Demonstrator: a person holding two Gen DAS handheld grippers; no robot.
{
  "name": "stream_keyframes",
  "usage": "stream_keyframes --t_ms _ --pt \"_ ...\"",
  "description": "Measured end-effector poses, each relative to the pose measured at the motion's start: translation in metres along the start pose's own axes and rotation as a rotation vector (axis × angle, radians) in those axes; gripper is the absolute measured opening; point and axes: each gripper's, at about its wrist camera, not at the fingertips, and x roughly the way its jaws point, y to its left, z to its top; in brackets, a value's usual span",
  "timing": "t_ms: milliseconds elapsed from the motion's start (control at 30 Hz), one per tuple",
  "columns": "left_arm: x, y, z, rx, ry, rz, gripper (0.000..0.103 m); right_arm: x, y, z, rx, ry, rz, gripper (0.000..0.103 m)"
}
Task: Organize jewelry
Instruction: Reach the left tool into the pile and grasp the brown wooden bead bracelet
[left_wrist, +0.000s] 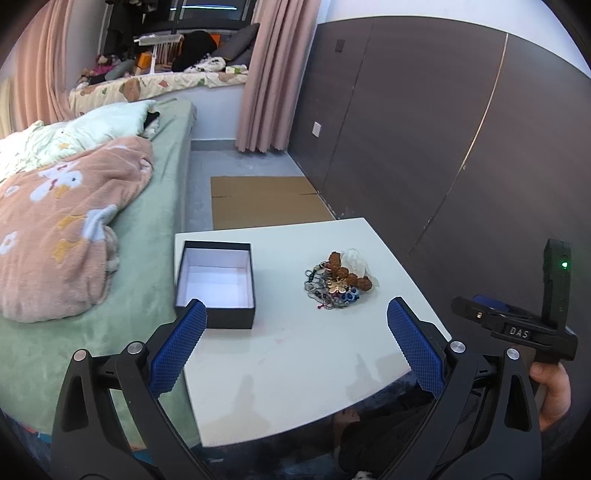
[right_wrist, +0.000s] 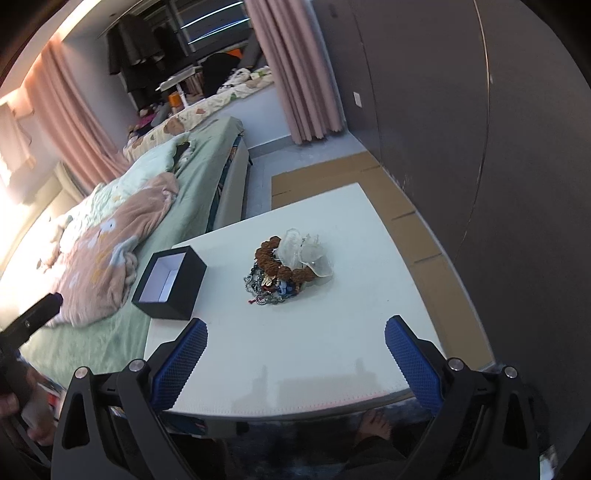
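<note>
A tangled pile of jewelry with brown beads, chains and clear plastic lies on the white table; it also shows in the right wrist view. An open black box with a white inside stands at the table's left edge, empty; it shows in the right wrist view too. My left gripper is open and empty, above the table's near part, short of both. My right gripper is open and empty, near the front edge, short of the pile. The right gripper's body shows at right.
A bed with a pink blanket adjoins the table's left side. A dark panelled wall runs along the right. Cardboard lies on the floor beyond the table. A bare foot is under the table's front edge.
</note>
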Motion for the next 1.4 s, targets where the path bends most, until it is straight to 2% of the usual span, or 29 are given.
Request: stream_keyframes --t_ms 200,567,700,767,867,1033,1100,1133,1167,1200,1267,1400 --pt "0.036 -0.004 0.013 -0.017 0.048 -0.021 0.09 0.04 -0.024 0.013 0.113 0.051 0.046 0.079" --pt "0.103 -0.007 0.03 -0.077 0.138 -0.055 0.072 0.111 -0.037 0.037 0.249 0.12 0.112 0.066" --pt "0.127 -0.004 0.034 -0.121 0.173 -0.07 0.058 0.133 -0.042 0.044 0.307 0.151 0.133 0.058" --pt "0.139 -0.006 0.036 -0.125 0.181 -0.061 0.056 0.146 -0.045 0.045 0.338 0.169 0.14 0.054" --pt "0.156 -0.007 0.04 -0.144 0.2 -0.059 0.052 0.162 -0.045 0.049 0.365 0.187 0.148 0.054" --pt "0.18 -0.005 0.043 -0.187 0.228 -0.066 0.052 0.186 -0.036 0.054 0.364 0.21 0.156 0.048" --pt "0.188 -0.004 0.044 -0.197 0.241 -0.061 0.052 0.196 -0.035 0.055 0.369 0.222 0.153 0.04" --pt "0.193 -0.003 0.044 -0.206 0.248 -0.066 0.052 0.201 -0.035 0.055 0.369 0.23 0.156 0.04" --pt "0.196 -0.003 0.044 -0.211 0.252 -0.069 0.052 0.204 -0.035 0.055 0.365 0.237 0.158 0.031" --pt "0.202 -0.003 0.043 -0.213 0.258 -0.069 0.052 0.209 -0.035 0.054 0.365 0.248 0.162 0.016" --pt "0.21 -0.004 0.042 -0.227 0.27 -0.076 0.052 0.212 -0.038 0.052 0.387 0.252 0.19 0.004" --pt "0.225 -0.009 0.039 -0.242 0.298 -0.11 0.052 0.196 -0.042 0.058 0.382 0.18 0.227 0.001"
